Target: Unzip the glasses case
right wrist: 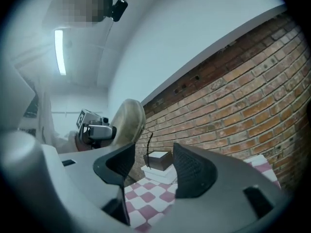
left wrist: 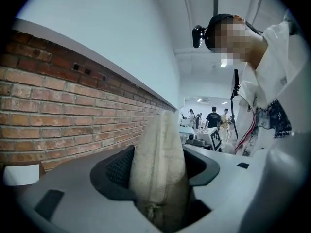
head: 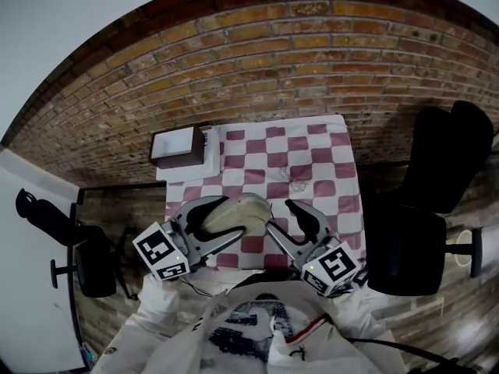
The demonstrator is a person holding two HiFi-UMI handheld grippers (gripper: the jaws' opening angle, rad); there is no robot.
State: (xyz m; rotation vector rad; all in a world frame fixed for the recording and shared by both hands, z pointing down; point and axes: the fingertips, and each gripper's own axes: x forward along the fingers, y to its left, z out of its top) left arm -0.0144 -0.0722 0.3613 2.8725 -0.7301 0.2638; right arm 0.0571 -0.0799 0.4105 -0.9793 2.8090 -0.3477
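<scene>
The beige glasses case [head: 238, 211] hangs in the air above the near edge of the checkered table [head: 312, 150], just in front of my chest. My left gripper [head: 232, 216] is shut on it. In the left gripper view the case [left wrist: 159, 171] stands upright between the two black pads [left wrist: 119, 166], which press on its sides. My right gripper [head: 279, 218] is just right of the case, open. In the right gripper view its jaws [right wrist: 153, 164] hold nothing, and the case [right wrist: 127, 122] shows beyond the left jaw, apart from it. I cannot make out the zipper pull.
A brown and white box [head: 178, 146] sits at the table's far left corner, also seen as the box [right wrist: 159, 160] in the right gripper view. A small wiry thing [head: 296, 179] lies on the cloth. Black chairs stand right [head: 437, 201] and left [head: 86, 255].
</scene>
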